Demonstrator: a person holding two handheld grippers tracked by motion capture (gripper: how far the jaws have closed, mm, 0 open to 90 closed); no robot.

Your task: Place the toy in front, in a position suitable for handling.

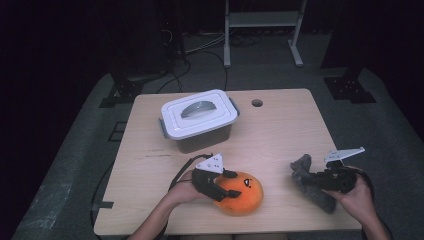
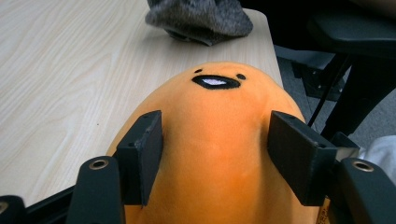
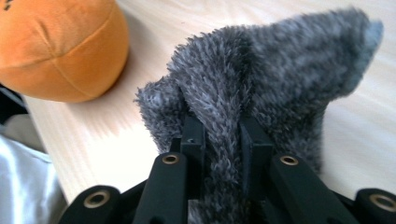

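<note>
Left gripper view looks along two black jaws set on either side of the orange plush toy [image 2: 219,140], whose stitched face sits just beyond the fingertips; the left pad touches the plush flank and the right pad stands close against it with the fabric dented there, yet whether they truly press is hard to tell. The toy's lower half is cut off by the bottom edge. Beyond the fingers, near the far table edge, lies a grey furry cloth [image 2: 201,18], cropped at the top. In the right gripper view the right gripper [image 3: 223,140] has its jaws drawn narrow, pinching a fold of that grey furry cloth [image 3: 261,74] between the pads; the cloth hides the pad faces and most of the wooden table [image 3: 107,140] ahead, and the orange toy sits off to one side of the fingers. From the high view the left gripper [image 1: 225,185] covers the toy's near side, while a lidded white plastic box [image 1: 199,117] stands well beyond both sets of fingers.
</note>
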